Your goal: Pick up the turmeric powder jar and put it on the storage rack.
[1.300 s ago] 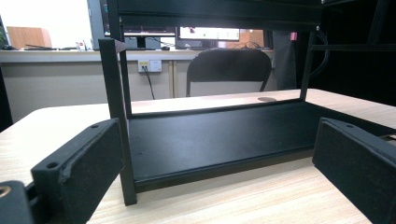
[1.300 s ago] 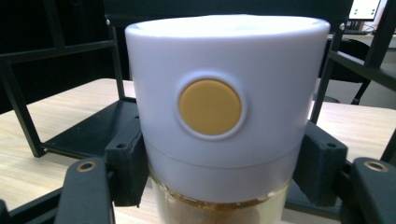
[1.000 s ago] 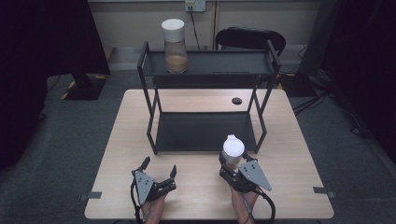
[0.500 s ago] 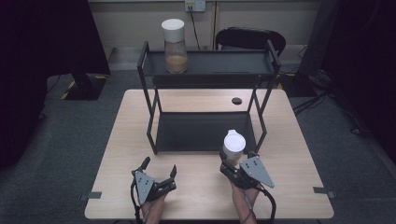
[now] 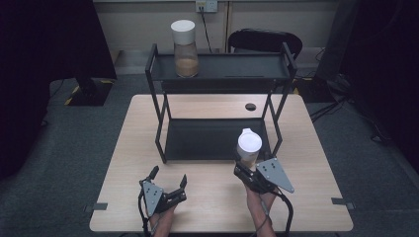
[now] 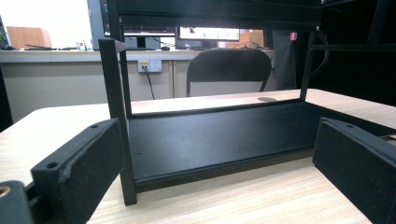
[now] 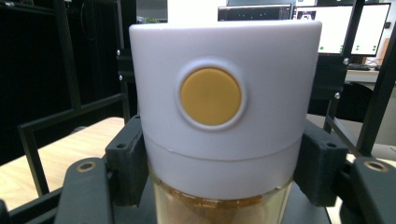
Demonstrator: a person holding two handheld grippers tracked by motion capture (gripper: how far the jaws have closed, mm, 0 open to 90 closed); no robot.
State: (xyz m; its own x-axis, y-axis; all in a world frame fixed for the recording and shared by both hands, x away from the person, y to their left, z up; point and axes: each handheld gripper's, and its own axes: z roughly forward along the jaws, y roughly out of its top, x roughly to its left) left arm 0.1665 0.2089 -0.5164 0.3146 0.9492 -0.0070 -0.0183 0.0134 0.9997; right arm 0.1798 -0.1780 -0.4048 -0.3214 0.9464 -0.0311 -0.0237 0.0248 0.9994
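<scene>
The jar (image 5: 248,146) with the white lid is clamped in the right gripper (image 5: 245,168), held upright just above the near edge of the table (image 5: 207,106), right in front of the near right corner of the black shelf rack (image 5: 218,66). In the right gripper view you can see both black jaws pressing on the jar (image 7: 219,126) from either side, just below the lid, and there's a round yellow button on the lid facing the camera. Under the lid the glass shows something brownish inside.

The left gripper (image 5: 169,183) sits low at the near left of the table with its jaws spread wide and nothing between them. In the left gripper view it looks straight at the bottom shelf (image 6: 219,135) of the rack, which sits flat on the wood.

There's a second jar (image 5: 185,47), taller, also with a white lid and brown stuff in the bottom, standing on the left end of the rack's top shelf. That one is well apart from both grippers.

Behind the table there's a black chair (image 5: 264,42) against the far wall, and a small dark round hole (image 5: 250,106) in the tabletop on the far right, behind the rack.
</scene>
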